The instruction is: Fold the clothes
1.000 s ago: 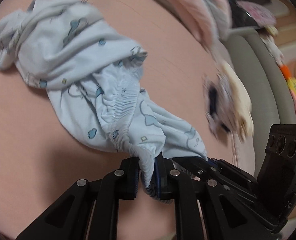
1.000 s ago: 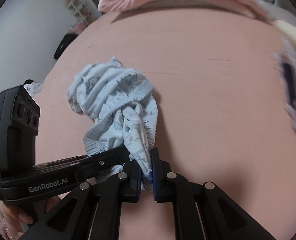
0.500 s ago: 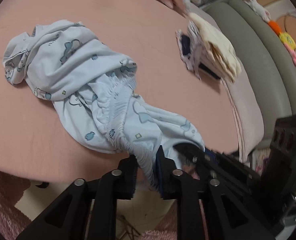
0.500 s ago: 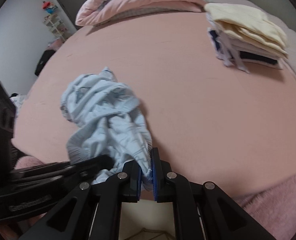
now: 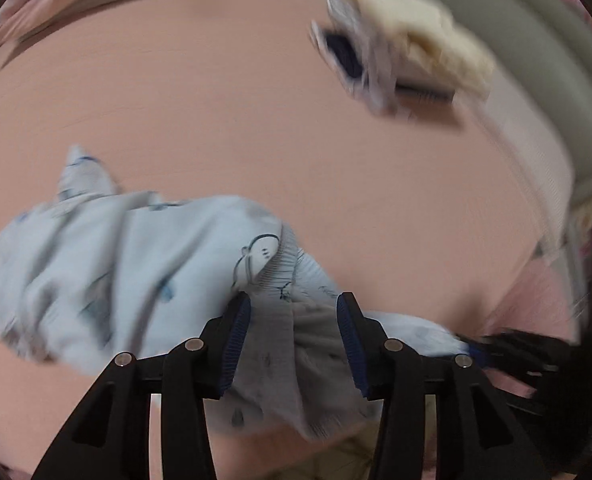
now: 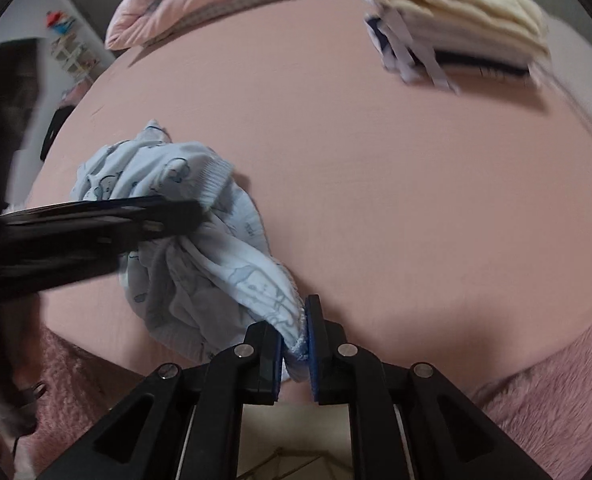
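**Crumpled pale-blue garment held at the near edge of the pink bed**

The pale-blue printed cotton garment [image 6: 183, 240] is seen bunched on the near left part of the pink bed sheet [image 6: 376, 200], one hem hanging over the near edge. That hem is pinched between the closed pads of the right gripper [image 6: 296, 346]. The left gripper [image 5: 293, 344] is spread wide, with cloth lying between its jaws but not clamped. A stack of folded cream and white clothes [image 6: 456, 28] is set at the far right, well apart. For a clean fold, a second edge is best taken by the left gripper, apart from the right one's hold, so that the fabric can be drawn taut and laid flat; grasping several bunched layers at once is to be avoided.
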Demonstrator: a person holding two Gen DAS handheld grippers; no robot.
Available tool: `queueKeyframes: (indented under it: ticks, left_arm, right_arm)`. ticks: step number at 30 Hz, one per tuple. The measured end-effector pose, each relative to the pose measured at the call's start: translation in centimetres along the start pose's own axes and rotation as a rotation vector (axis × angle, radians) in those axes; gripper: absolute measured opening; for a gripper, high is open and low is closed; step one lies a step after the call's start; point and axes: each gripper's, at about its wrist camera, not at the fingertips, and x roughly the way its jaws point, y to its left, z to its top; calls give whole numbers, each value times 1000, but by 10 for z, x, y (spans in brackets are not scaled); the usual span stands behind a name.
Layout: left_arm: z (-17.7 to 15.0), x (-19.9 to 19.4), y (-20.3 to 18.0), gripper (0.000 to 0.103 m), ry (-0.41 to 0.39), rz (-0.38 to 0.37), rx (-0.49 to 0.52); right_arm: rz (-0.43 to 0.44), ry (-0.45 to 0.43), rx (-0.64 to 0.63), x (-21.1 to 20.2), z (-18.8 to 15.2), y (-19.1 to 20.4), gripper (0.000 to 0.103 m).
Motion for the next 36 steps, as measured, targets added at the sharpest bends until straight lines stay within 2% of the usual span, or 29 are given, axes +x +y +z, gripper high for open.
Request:
queueKeyframes:
  ticks: [2, 3, 4, 6, 10, 13, 14, 17, 19, 21, 23, 25, 26, 27, 29, 31, 33, 35, 36]
  left_arm:
    - [8, 19, -6, 40, 11, 55, 36]
    - [10, 23, -5, 24, 4, 80, 38]
    - [7, 19, 1, 18, -13, 86, 13]
    - [1, 6, 17, 18, -55, 61, -63]
    - [-27, -36, 51, 17, -165, 85, -194]
    - [-59, -67, 81, 16, -229, 110, -300]
    - [-70, -75, 90, 16, -237, 110, -336]
    - [-100, -85, 109, 16, -216, 70, -418]
    - [-114, -87, 112, 16, -186, 126, -441]
    - [-113, -91, 107, 16, -199, 132, -408]
    - [-108, -96, 101, 18, -226, 112, -360]
    - [-102, -100, 95, 31, -253, 93, -312]
    - [-99, -103, 92, 47, -266, 83, -288]
    - [-97, -105, 89, 54, -280, 74, -264]
    - [-85, -97, 74, 55, -295, 67, -180]
    - [-78, -83, 60, 55, -290, 107, -90]
    - [-73, -66, 51, 55, -258, 111, -22]
    - [-72, -47, 49, 54, -213, 124, 16]
    - [-72, -43, 51, 43, -203, 160, 14]
  right_arm:
    - [12, 40, -15, 15, 1, -6, 14]
    - [7, 67, -29, 23, -2, -5, 16]
    - [2, 94, -44, 30, -4, -5, 17]
    - [-1, 93, -79, 33, -5, 0, 19]
    - [-20, 59, -69, 33, 4, 2, 13]
    - [-129, -32, -109, 25, 24, 10, 13]
    - [-160, -72, -126, 19, 32, 14, 13]
    - [-131, -175, -122, -8, 55, 25, 12]
    - [-187, -168, -164, -8, 58, 34, 12]
    - [-230, -138, -214, 2, 54, 35, 14]
    - [-182, -75, -205, 12, 39, 32, 14]
    - [-146, -40, -167, 19, 31, 25, 14]
    - [-135, -30, -146, 21, 29, 21, 14]
    - [-130, -30, -125, 22, 29, 18, 14]
    - [-126, -47, -76, 20, 33, 8, 15]
    - [-97, -44, -23, 17, 36, -1, 21]
    - [-94, -4, 3, 23, 36, -8, 28]
    - [-64, 53, 14, 36, 34, -16, 28]
    - [-27, 79, 24, 42, 32, -17, 28]
